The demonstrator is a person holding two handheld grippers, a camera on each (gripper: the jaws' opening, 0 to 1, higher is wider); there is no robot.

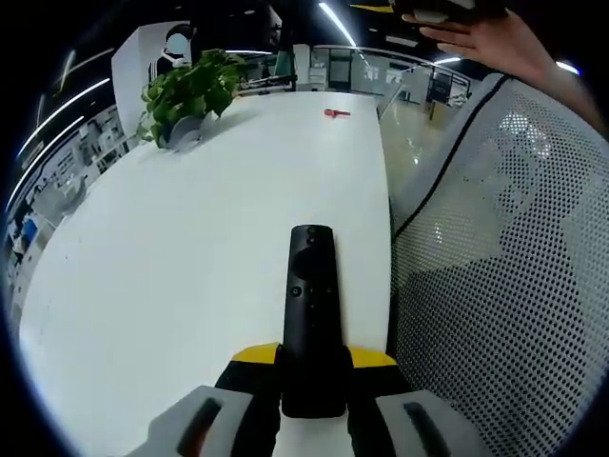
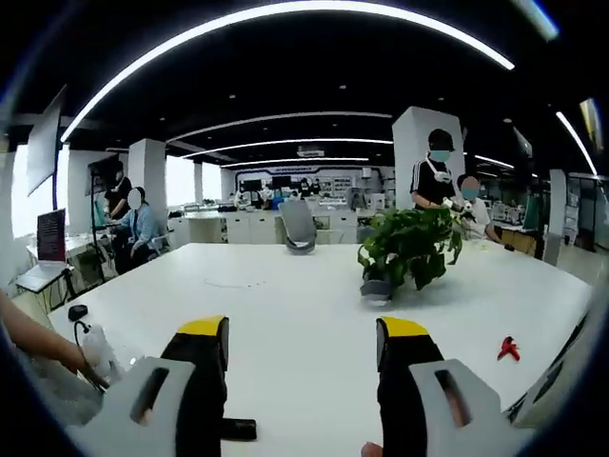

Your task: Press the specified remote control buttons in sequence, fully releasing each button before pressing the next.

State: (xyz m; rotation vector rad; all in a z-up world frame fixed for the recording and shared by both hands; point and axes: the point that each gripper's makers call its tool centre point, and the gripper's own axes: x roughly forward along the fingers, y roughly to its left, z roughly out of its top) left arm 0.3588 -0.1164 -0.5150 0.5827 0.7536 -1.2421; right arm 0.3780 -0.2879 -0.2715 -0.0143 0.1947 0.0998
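In the left gripper view, the left gripper (image 1: pixel 312 367) is closed on the near end of a black remote control (image 1: pixel 312 305), its yellow-tipped jaws pressing the remote's two long sides. The remote lies flat on a white table (image 1: pixel 171 276), close to the table's right edge. Its long axis runs straight away from the gripper, the far end pointing toward the far end of the table. It is a slim, dark, rectangular bar with a round button ring near its far end and a few small buttons below that; no markings can be read. Farther along the table stands a leafy green plant (image 1: pixel 190 90) in a small pot, and beyond it lies a small red object (image 1: pixel 336 113). A mesh chair back (image 1: pixel 504 276) stands just beside the table on the right, with a person's hand (image 1: pixel 490 43) above it.

In the right gripper view, the right gripper (image 2: pixel 303 367) hovers over the same table (image 2: pixel 304 286) with its jaws apart and nothing between them. The plant (image 2: pixel 409 248) and the red object (image 2: pixel 508 348) lie ahead and to the right.
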